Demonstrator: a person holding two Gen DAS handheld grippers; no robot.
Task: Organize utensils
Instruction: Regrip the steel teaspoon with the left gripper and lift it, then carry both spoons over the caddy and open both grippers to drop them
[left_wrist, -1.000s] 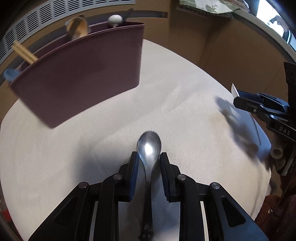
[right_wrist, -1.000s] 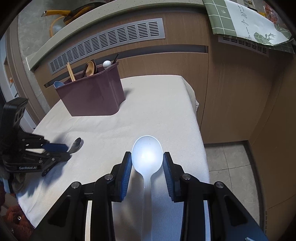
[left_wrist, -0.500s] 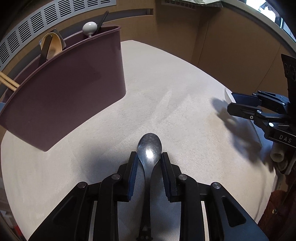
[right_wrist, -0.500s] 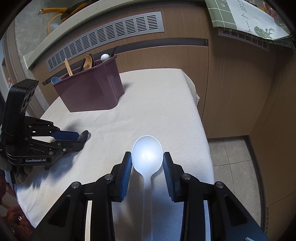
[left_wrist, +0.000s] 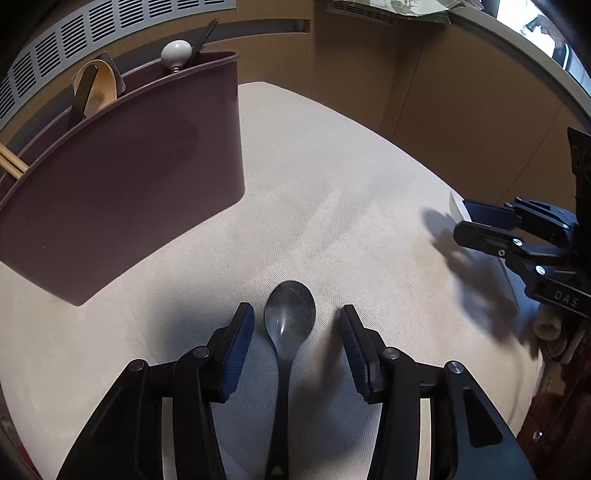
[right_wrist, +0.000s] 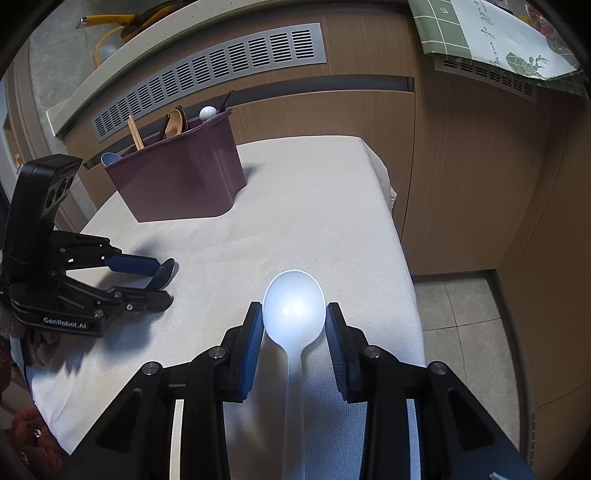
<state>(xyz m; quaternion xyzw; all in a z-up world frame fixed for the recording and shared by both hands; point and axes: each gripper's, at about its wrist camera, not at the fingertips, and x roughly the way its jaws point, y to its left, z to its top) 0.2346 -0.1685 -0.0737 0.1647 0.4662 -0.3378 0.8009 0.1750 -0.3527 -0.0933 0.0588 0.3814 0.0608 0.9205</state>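
Spoon (left_wrist: 290, 321) before holder (left_wrist: 122, 199) on table (left_wrist: 332, 177)

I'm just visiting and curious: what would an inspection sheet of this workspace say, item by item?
Surface: table under a pale cloth.
Job's things: maroon caddy holding utensils; metal spoon; white spoon.
Clutter: nothing seen.
Grippers: left hand-held gripper open, its jaws have just been opening, with the metal spoon lying between them untouched; right hand-held gripper shut on the white spoon.
Cables: nothing seen.
Surroundings: wooden cabinets, vent grille, tiled floor.
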